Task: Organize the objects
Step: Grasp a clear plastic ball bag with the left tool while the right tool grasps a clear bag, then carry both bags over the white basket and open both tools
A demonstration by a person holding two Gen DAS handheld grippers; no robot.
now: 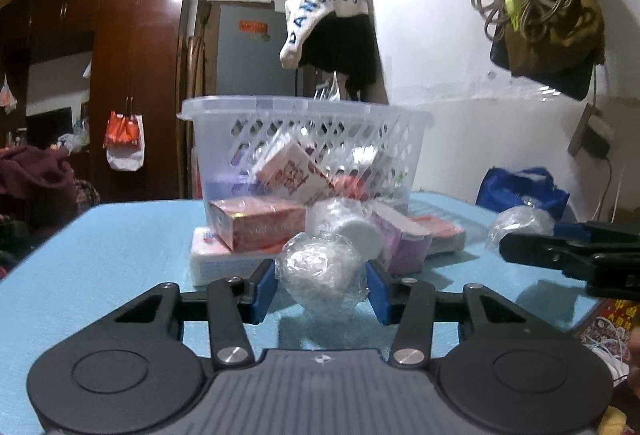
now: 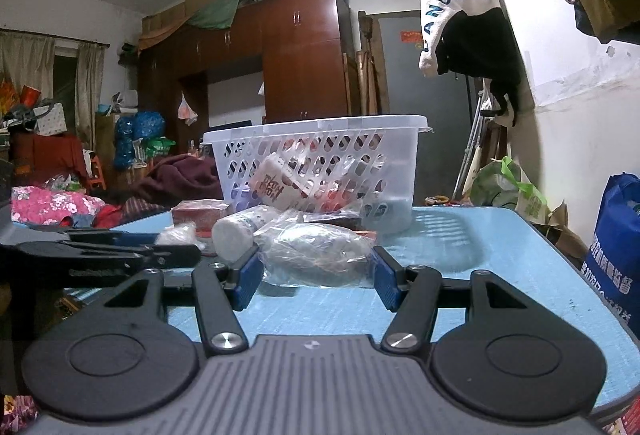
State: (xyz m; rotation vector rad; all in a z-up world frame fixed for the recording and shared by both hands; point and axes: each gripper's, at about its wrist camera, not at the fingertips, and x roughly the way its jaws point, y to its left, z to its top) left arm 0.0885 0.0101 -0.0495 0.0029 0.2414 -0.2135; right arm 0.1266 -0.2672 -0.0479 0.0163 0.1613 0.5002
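Task items: small goods in crinkled clear plastic wrap, plus cartons, heaped mid-frame on light blue surface (image 1: 120, 235) in front of translucent white lattice basket (image 1: 308, 139).

Left wrist view, lower centre: left gripper (image 1: 322, 285), jaws spread, blue pads either side of 1 clear-wrapped bundle (image 1: 320, 271); pads at its wrap, firm grip not confirmable. Bundle sits on surface, roundish, pale content under glossy film.

Right wrist view, lower centre: right gripper (image 2: 316, 277), jaws spread around 1 longer wrapped packet (image 2: 316, 251), lying flat, greyish content; contact not confirmable.

Count, left view: 1 basket, 1 pink carton (image 1: 260, 225) on 1 flat white pack (image 1: 218, 259), 1 white cylinder (image 1: 356, 231), 1 purple carton (image 1: 404, 243), 1 pink-white box (image 1: 296, 171) tilted inside basket. Further basket contents blurred, not counted.

Left view only: purple carton, flat white pack, right gripper entering at right edge. Right view only: curtains (image 2: 24, 75) at left, left gripper entering at left edge. Both: brown wardrobe (image 1: 136, 83), white lettered garment (image 1: 324, 11) hanging upper centre-right.
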